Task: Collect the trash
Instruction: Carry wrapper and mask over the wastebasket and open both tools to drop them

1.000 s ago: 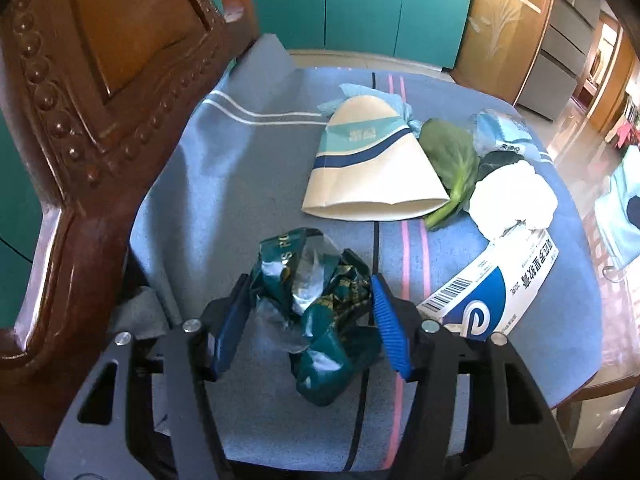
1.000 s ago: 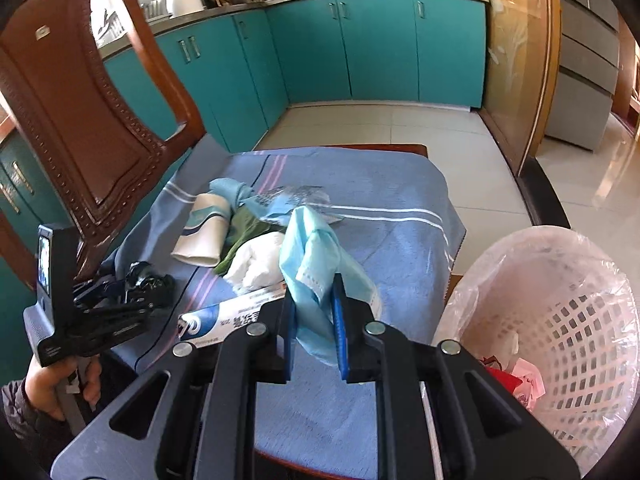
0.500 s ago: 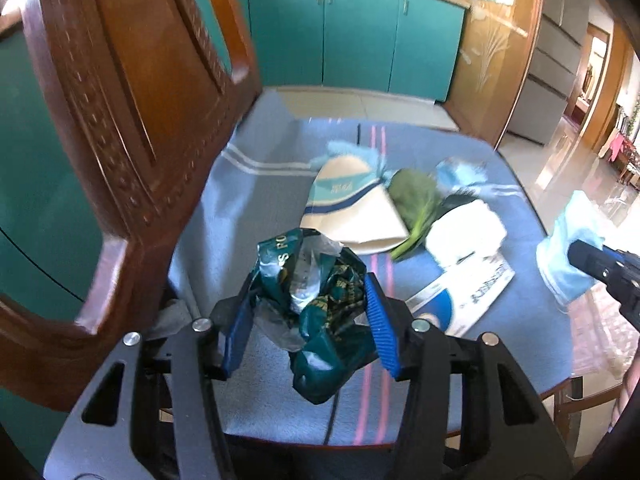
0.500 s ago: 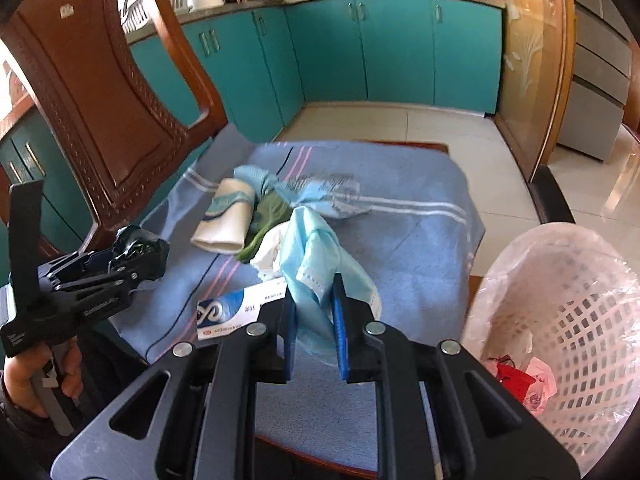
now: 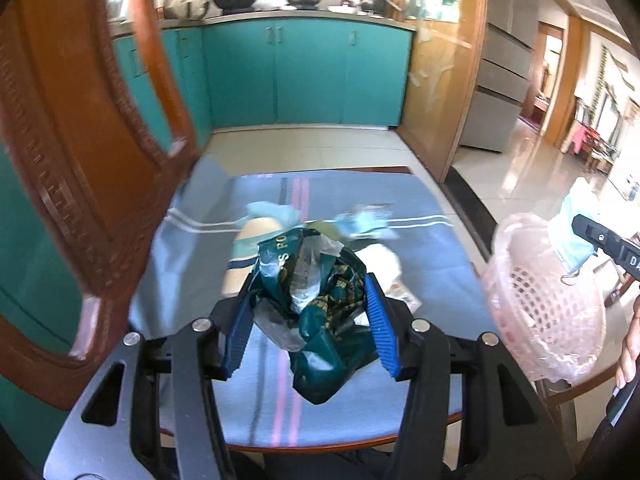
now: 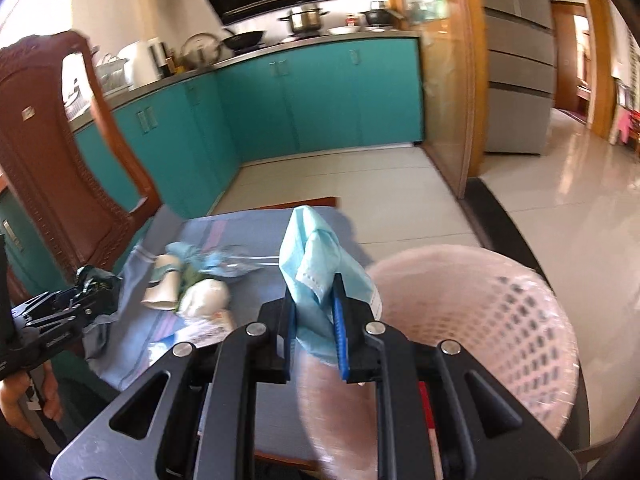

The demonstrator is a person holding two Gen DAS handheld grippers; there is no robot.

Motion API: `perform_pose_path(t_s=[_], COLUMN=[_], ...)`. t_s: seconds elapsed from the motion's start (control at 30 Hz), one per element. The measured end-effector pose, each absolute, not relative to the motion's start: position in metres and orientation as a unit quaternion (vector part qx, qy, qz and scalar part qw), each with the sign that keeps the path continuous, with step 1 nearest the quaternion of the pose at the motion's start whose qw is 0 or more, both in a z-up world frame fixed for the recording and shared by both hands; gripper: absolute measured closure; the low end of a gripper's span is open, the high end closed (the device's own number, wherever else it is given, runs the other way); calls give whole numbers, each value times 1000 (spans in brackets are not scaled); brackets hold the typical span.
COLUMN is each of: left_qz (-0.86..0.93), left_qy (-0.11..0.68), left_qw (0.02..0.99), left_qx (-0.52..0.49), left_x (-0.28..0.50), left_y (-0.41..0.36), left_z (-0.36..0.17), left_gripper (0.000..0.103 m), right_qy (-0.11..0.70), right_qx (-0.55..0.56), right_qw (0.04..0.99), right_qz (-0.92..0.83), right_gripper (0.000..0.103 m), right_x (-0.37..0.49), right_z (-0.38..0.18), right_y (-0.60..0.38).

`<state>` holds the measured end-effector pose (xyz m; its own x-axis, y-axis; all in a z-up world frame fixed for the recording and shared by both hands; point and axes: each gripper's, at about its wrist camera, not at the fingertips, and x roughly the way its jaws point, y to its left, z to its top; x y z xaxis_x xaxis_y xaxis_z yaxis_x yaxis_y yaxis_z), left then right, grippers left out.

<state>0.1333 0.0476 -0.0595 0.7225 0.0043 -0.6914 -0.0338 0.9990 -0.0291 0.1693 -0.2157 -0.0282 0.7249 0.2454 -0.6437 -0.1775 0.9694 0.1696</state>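
My left gripper (image 5: 310, 320) is shut on a crumpled dark green foil wrapper (image 5: 320, 304) and holds it above the blue cloth (image 5: 420, 248). My right gripper (image 6: 314, 312) is shut on a light blue face mask (image 6: 316, 264), held up at the near rim of the pink mesh basket (image 6: 480, 320). In the left wrist view the basket (image 5: 548, 300) stands at the right, with the right gripper (image 5: 576, 240) and mask (image 5: 568, 236) above its far side. The left gripper (image 6: 86, 292) with the wrapper (image 6: 94, 278) shows at the left of the right wrist view.
More trash lies on the cloth: a paper cup (image 6: 164, 286), a white wad (image 6: 208, 296), a green leaf (image 6: 192, 278), blue scraps (image 6: 216, 260) and a printed box (image 6: 204, 332). A carved wooden chair back (image 5: 80, 160) stands at the left. Teal cabinets (image 5: 304, 76) line the far wall.
Both grippers have risen and tilted up. The right gripper carried the mask to the right, up to the basket. The left gripper lifted the wrapper higher off the cloth.
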Motion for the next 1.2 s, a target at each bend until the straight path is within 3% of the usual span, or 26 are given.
perform_pose_path(t_s=[0.5, 0.93, 1.03, 1.1, 1.2], left_qz=[-160, -251, -271, -260, -240], left_qy=[364, 402, 416, 413, 402], left_qw=[918, 880, 867, 871, 881], left_qx=[14, 38, 47, 61, 60], left_x=[167, 170, 171, 166, 162], left_y=[-97, -191, -199, -199, -186], left_z=[-54, -93, -102, -105, -100], left_gripper=[50, 49, 42, 30, 24], right_qy=[368, 363, 367, 369, 372], right_qx=[91, 111, 112, 113, 113], right_qw=[925, 925, 923, 922, 921], right_qz=[11, -25, -26, -24, -20], right_gripper=[86, 86, 86, 86, 86], right_x=[135, 114, 112, 112, 117], right_z=[-53, -54, -58, -60, -60], right_y=[-316, -352, -351, -348, -344])
